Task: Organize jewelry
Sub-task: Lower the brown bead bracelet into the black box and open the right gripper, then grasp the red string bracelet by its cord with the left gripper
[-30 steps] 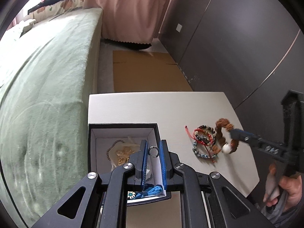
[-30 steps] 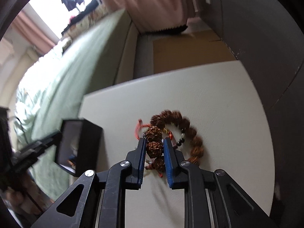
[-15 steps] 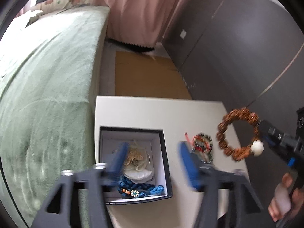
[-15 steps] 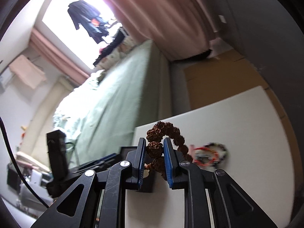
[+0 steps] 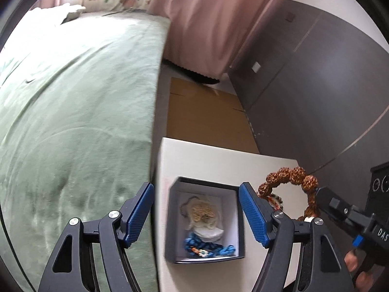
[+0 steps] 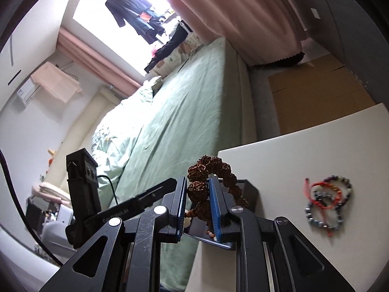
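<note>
A black jewelry box point(image 5: 173, 221) with a white lining sits open on the white table point(image 5: 218, 155). It holds a gold necklace point(image 5: 201, 213) and a blue braided bracelet point(image 5: 209, 245). My left gripper point(image 5: 196, 215) is open and empty, its jaws wide apart above the box. My right gripper point(image 6: 198, 194) is shut on a brown seed-bead bracelet point(image 6: 214, 172) and holds it in the air by the box's right side; the bracelet also shows in the left wrist view point(image 5: 291, 177). A small pile of beaded and red-cord bracelets point(image 6: 328, 202) lies on the table.
A bed with a green cover point(image 5: 73, 97) runs along the table's left edge. Flattened cardboard point(image 5: 206, 114) lies on the floor beyond the table. A dark wardrobe wall point(image 5: 316, 73) stands on the right. Pink curtains point(image 5: 206, 12) hang at the back.
My left gripper let go of a small ring over the box, opened wide and drew back. My right gripper lifted the brown bracelet off the table and carried it toward the box.
</note>
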Demonstrator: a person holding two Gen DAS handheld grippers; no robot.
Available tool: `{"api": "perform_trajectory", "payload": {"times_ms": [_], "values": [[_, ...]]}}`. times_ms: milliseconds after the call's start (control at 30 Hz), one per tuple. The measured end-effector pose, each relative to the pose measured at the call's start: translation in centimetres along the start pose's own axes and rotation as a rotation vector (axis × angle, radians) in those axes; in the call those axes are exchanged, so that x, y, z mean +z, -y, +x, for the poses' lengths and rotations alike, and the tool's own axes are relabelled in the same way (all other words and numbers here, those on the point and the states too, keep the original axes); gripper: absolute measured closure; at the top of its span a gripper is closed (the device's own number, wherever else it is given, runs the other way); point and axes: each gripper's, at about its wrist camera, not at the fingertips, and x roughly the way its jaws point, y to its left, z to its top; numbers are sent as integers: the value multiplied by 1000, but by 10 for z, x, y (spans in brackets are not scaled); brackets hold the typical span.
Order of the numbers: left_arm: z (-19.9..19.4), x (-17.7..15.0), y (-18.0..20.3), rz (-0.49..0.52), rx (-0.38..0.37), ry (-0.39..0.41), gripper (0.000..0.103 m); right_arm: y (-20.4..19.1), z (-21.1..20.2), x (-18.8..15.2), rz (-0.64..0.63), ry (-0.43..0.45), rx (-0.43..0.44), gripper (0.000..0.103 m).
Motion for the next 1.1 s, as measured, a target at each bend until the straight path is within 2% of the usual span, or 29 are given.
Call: {"api": "perform_trajectory", "payload": {"times_ms": [67, 167, 233, 267, 300, 433, 533, 700, 833, 1000, 1100], "values": [[-2, 1, -7, -16, 8, 2, 30, -3, 9, -2, 0, -12, 11, 83], [-4, 2, -18, -38, 18, 8, 30, -16, 24, -5, -54, -39, -17, 81], [-6, 2, -24, -49, 23, 9, 30, -20, 34, -6, -69, -79, -12, 68], [-6, 2, -25, -51, 24, 8, 30, -20, 35, -8, -66, -91, -2, 52], [-6, 2, -25, -51, 24, 7, 30, -20, 35, -9, -65, -88, -6, 42], [-8, -1, -16, -20, 20, 11, 30, -10, 22, -6, -52, -70, -57, 37], [-9, -3, -5, 7, 3, 10, 30, 2, 11, -4, -29, -66, -94, 29], [-7, -7, 22, 60, -21, 12, 30, 13, -15, -1, -20, -23, -145, 6], [-7, -14, 49, 141, -19, 11, 30, 27, -36, 3, -30, 2, -196, 0], [0, -24, 76, 219, -33, -4, 29, 46, -53, 4, 2, 12, -221, 0], [11, -29, 87, 246, -15, -25, 29, 56, -66, 4, 21, 33, -246, 0]]}}
